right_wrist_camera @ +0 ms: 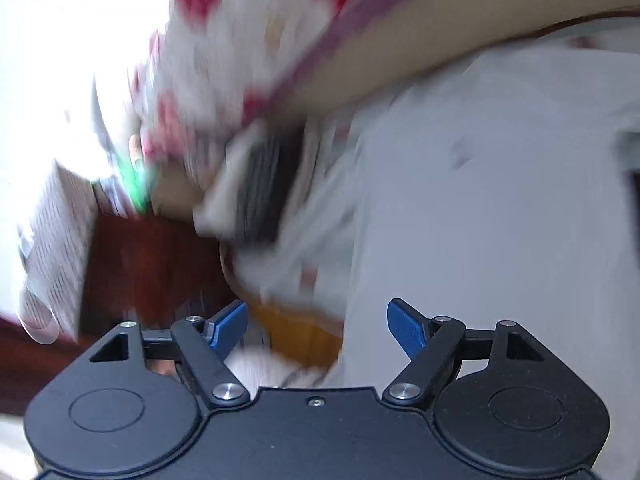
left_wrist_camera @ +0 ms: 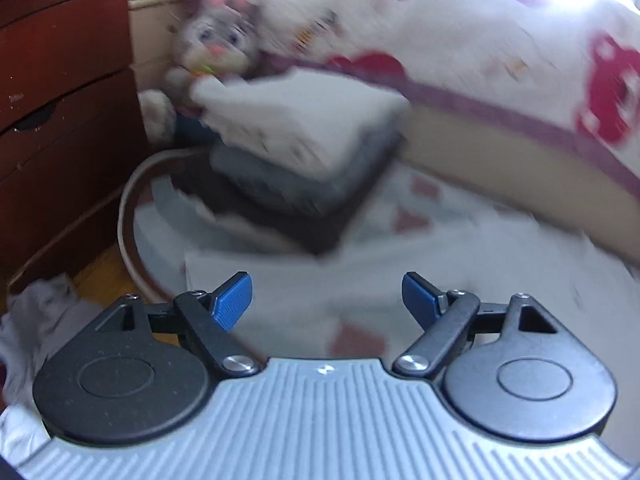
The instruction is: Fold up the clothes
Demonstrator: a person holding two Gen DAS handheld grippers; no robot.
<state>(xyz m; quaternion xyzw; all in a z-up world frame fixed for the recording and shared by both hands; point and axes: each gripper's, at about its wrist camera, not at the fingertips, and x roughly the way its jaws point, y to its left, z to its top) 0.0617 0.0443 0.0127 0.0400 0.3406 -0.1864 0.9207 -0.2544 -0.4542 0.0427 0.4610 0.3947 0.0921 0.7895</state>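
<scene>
We see a stack of folded clothes [left_wrist_camera: 304,148] lying on the patterned cloth: a white piece on top, grey folded pieces under it and a dark one at the bottom, edges roughly squared. In front of it lies a flat white garment [left_wrist_camera: 360,276], spread smooth. In the right wrist view the same stack [right_wrist_camera: 256,184] appears blurred, beside a broad pale garment [right_wrist_camera: 500,220].
</scene>
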